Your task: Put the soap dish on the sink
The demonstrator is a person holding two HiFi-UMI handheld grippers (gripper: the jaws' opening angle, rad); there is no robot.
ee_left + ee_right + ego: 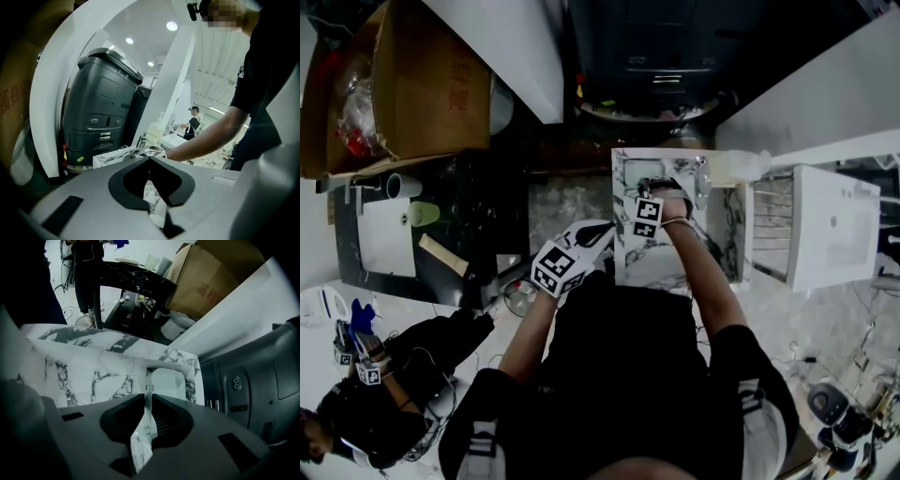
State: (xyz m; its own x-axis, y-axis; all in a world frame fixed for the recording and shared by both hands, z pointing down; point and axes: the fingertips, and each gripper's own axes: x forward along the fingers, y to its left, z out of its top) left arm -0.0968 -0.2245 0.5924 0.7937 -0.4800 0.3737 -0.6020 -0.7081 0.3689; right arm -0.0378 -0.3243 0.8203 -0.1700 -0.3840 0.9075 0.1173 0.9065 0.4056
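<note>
Soap dish (166, 382), a pale, translucent tray shaped like a rounded rectangle with a raised rim, lies flat on the sink (661, 258), close to the far corner. The sink is a boxy white block with dark grey marble veining and a smooth, faintly glossy top.

The right gripper (149, 397) points steeply down over that top. Its dark ribbed jaws stand a narrow slit apart, and veined marble shows through the slit. The dish's near rim sits just beyond the tips, and the jaws do not press on it.

The left gripper (150, 160) is held beside the sink's near left edge, its jaws together at the tips with nothing between them.

An open brown cardboard box (422, 84) with red print on its side stands well to the left. Crumpled clear plastic (358, 112) with red patches lies inside it.

A tall dark grey machine (101, 108) with rounded corners, small buttons and a matte shell stands just behind the sink.
</note>
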